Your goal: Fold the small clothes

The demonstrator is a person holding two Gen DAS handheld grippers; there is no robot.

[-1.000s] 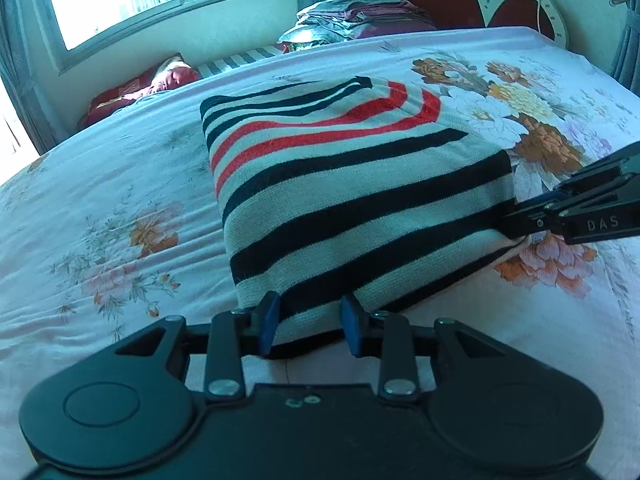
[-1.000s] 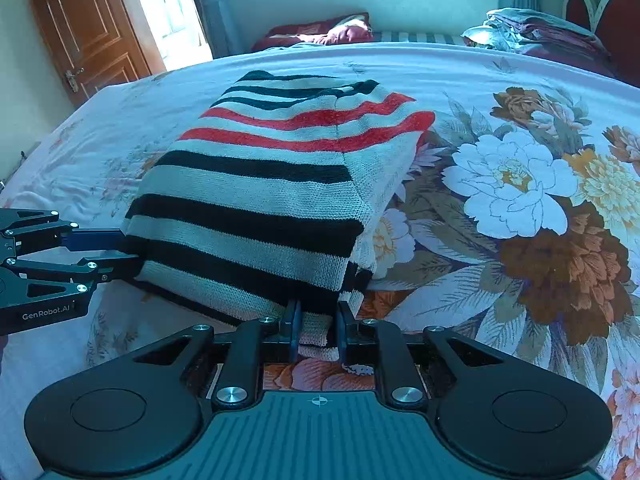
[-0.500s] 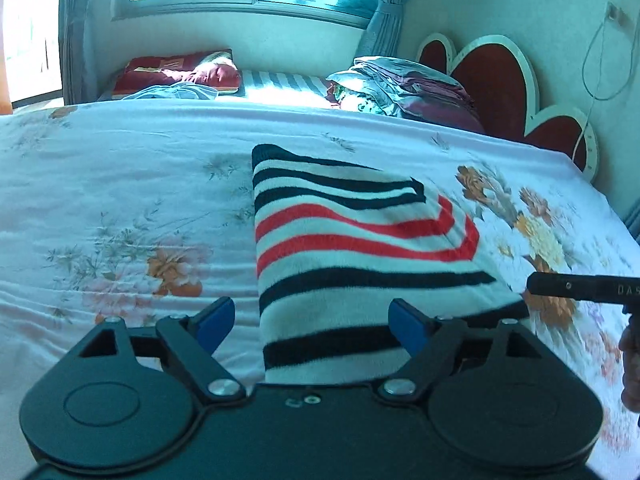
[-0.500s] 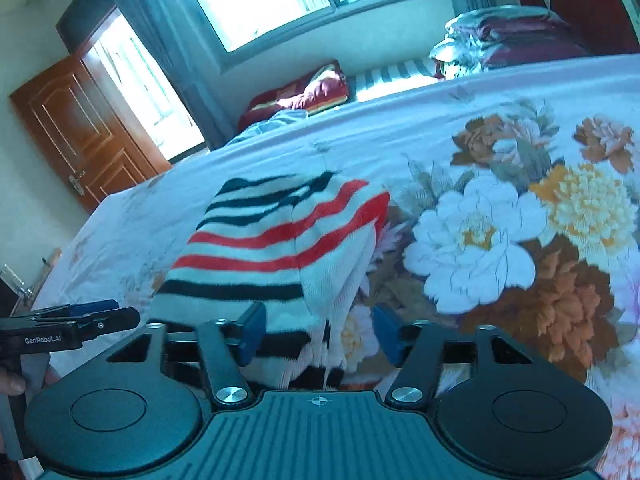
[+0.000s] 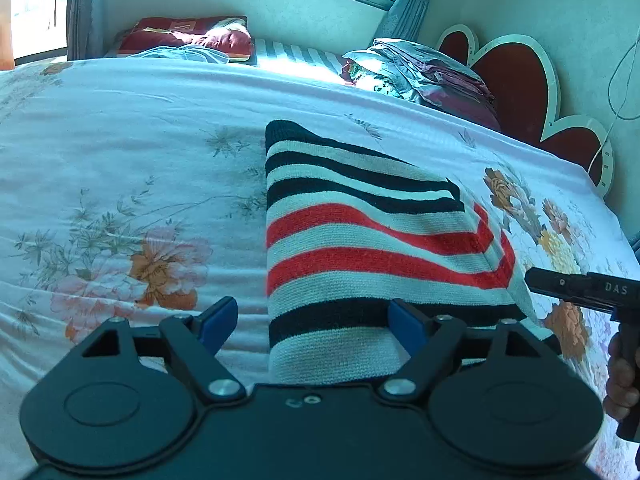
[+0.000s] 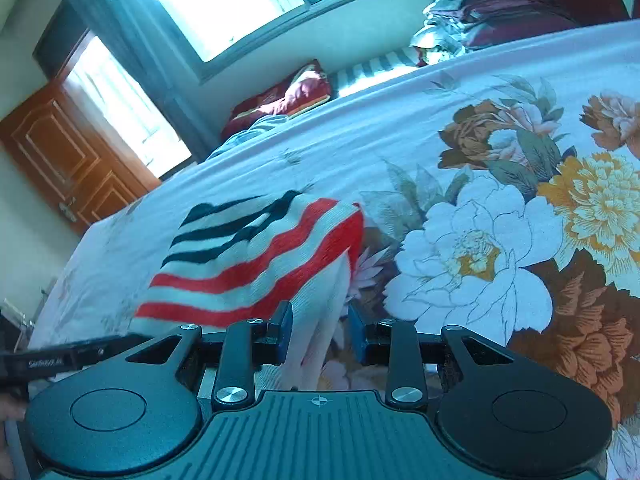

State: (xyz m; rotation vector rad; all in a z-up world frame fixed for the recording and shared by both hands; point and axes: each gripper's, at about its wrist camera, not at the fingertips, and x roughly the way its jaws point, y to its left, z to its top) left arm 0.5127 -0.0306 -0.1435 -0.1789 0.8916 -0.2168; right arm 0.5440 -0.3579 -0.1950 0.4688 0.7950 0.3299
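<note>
- Left wrist view: the left gripper [image 5: 310, 322] is standing wide open, its blue pads [image 5: 218, 320] apart, one beside the near end of the striped sweater [image 5: 360, 248] and one over it; nothing is being gripped.
- The right gripper [image 6: 320, 334] is sitting partly open and its jaws have just been closing; a pale edge of the sweater is hanging between the pads, but I cannot tell whether they are pressing on it.
- The sweater, folded into a thick block with black, white and red stripes, is lying on the floral bedsheet [image 5: 120, 200].
- To the sweater's right, the other gripper's black tip is reaching in, with a person's hand [image 5: 622, 384] on its handle.
- Beyond the sweater, a pile of folded bedding [image 5: 420, 72] is sitting by the red headboard [image 5: 516, 80].
- Further left, a red pillow [image 5: 188, 36] is lying under the window.
</note>
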